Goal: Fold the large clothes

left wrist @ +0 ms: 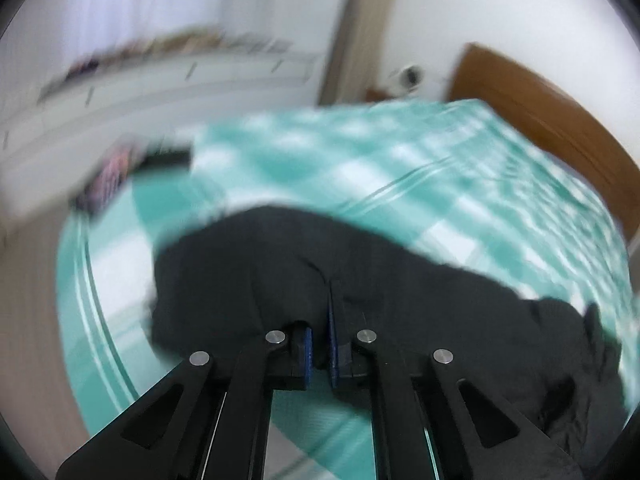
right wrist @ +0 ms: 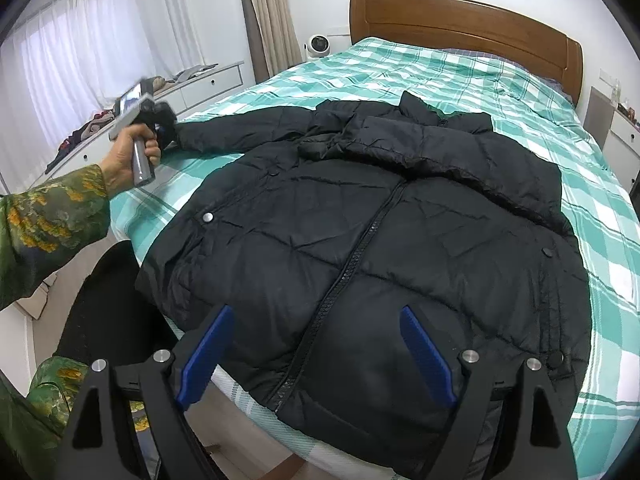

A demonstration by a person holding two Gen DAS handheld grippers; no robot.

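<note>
Sleeve [left wrist: 280, 264] pinched; jacket [right wrist: 360, 240] between fingers [right wrist: 424, 356].

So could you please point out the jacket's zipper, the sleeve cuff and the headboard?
zipper [right wrist: 352, 256]: right wrist view, mid-length of the teeth.
sleeve cuff [right wrist: 188, 134]: right wrist view, end by left gripper.
headboard [right wrist: 460, 20]: right wrist view, wooden face.

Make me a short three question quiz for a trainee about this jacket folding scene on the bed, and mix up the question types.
1. True or false: the right gripper is shut on the black jacket.
2. Which part of the jacket does the left gripper hold? A) the hem B) the end of a sleeve C) the collar
3. Fill in: the jacket lies front up on the ____, its zip closed.

Key
1. False. Its jaws stand open above the hem, apart from the cloth.
2. B. The sleeve stretches out to the side, its end pinched in that gripper.
3. bed
</note>
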